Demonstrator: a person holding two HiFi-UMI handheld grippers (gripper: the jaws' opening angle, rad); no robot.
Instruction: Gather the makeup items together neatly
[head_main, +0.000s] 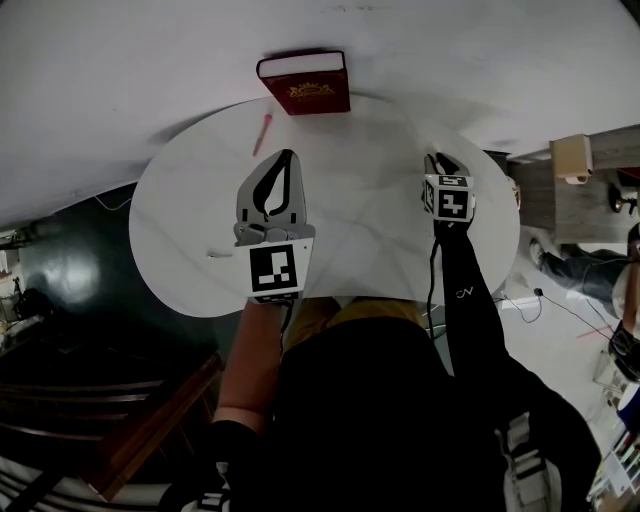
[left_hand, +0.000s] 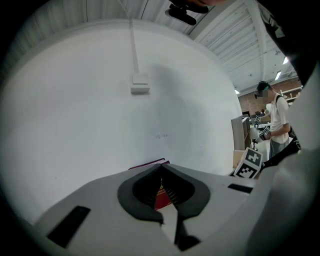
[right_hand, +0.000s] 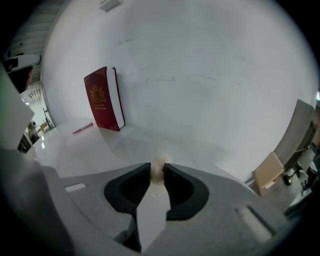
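On the round white table (head_main: 370, 230) a pink makeup pencil (head_main: 262, 133) (right_hand: 83, 128) lies near the far edge, just left of an upright red book (head_main: 306, 85) (right_hand: 102, 100). My right gripper (head_main: 435, 160) (right_hand: 157, 169) points down at the table's right side, and its jaws press on a small beige puff (right_hand: 158, 165). The head view hides that puff. My left gripper (head_main: 287, 158) (left_hand: 161, 167) hovers over the table's middle with its tips together and nothing between them. Through its frame a patch of the red book (left_hand: 162, 199) shows.
A small white item (head_main: 216, 254) lies at the table's left near edge. A white wall with a cable box (left_hand: 139, 83) rises behind the table. A cardboard box (head_main: 572, 157) and wooden furniture stand to the right, where a person (left_hand: 277, 122) is standing.
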